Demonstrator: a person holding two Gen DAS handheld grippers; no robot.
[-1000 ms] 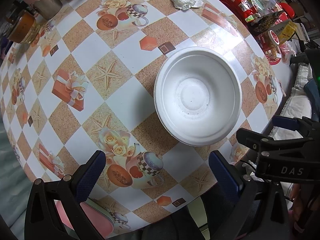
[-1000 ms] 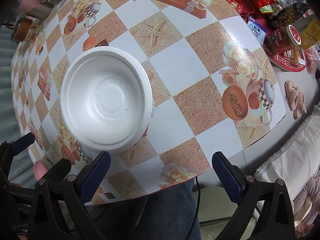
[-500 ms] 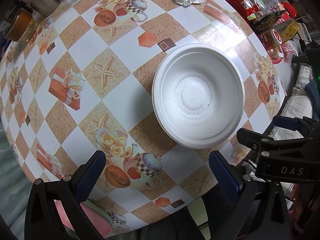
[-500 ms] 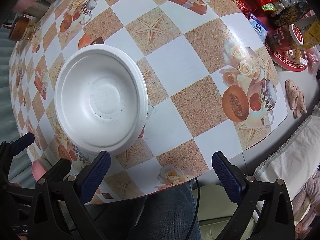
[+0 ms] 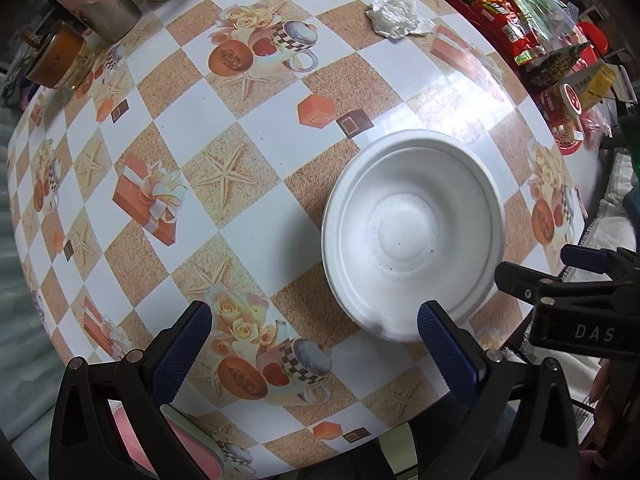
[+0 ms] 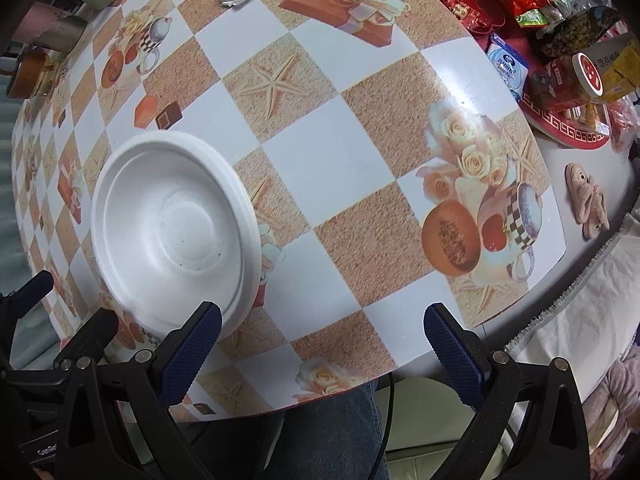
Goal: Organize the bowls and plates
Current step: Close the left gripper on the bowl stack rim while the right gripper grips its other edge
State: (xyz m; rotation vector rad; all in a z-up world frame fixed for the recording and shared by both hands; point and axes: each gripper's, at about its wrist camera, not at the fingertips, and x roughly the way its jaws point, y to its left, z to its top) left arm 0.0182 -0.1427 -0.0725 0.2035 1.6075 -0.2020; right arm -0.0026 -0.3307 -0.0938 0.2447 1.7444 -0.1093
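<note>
A single white bowl [image 5: 412,236] sits upright on the checked tablecloth [image 5: 256,160], close to the table's near edge, and it serves as the reference for everything else. It looks to be more than one piece nested together, since the right wrist view shows a doubled rim, though whether that is a bowl on a plate or two bowls I cannot tell. The left gripper [image 5: 312,344] hangs just short of the bowl on its near left side, jaws spread wide and holding nothing, one blue pad at the bowl's near rim. The right gripper [image 6: 320,336] waits on the bowl's near right side, likewise wide apart and empty. Beyond the bowl lie a crumpled tissue [image 5: 396,18], a jar [image 5: 54,60] and snack packets [image 5: 504,8]. No other loose dishes show, so stacking seems largely done; what remains, if anything, is moving the stack.
</note>
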